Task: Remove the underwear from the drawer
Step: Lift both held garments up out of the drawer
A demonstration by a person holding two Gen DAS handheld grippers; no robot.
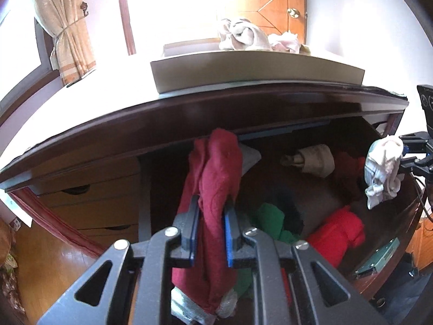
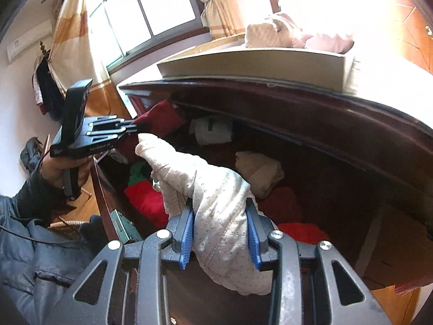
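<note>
Left wrist view: left gripper is pinched tight on a dark red garment, which hangs bunched over and through the pads above the open drawer. Right gripper is clamped partway on a white dotted garment, cloth bulging between the blue pads. Both pieces look lifted clear of the pile, not yet out over the top.

Risks, as I read it:
- Red piece droops low, grey waistband end dangling under the fingers. It could drag on the green garment or the bright red one and pull them along.
- Desk top edge overhangs the drawer just beyond the red piece. Lifting straight ahead could catch cloth or fingers under that lip.
- White piece is a loose wad in wider jaws, so a slip is more likely there.
- Both grippers work the same drawer, close together. Their garments could brush or tangle if the paths cross.

Around: a beige roll and more red pieces lie deeper in the drawer. A shallow cardboard tray sits on the desk top with pale clothes already in it, probably the drop spot. Its near wall stands between the grippers and that spot, so both loads need to clear it. The person's hand and padded sleeve show at the left of the right wrist view.
</note>
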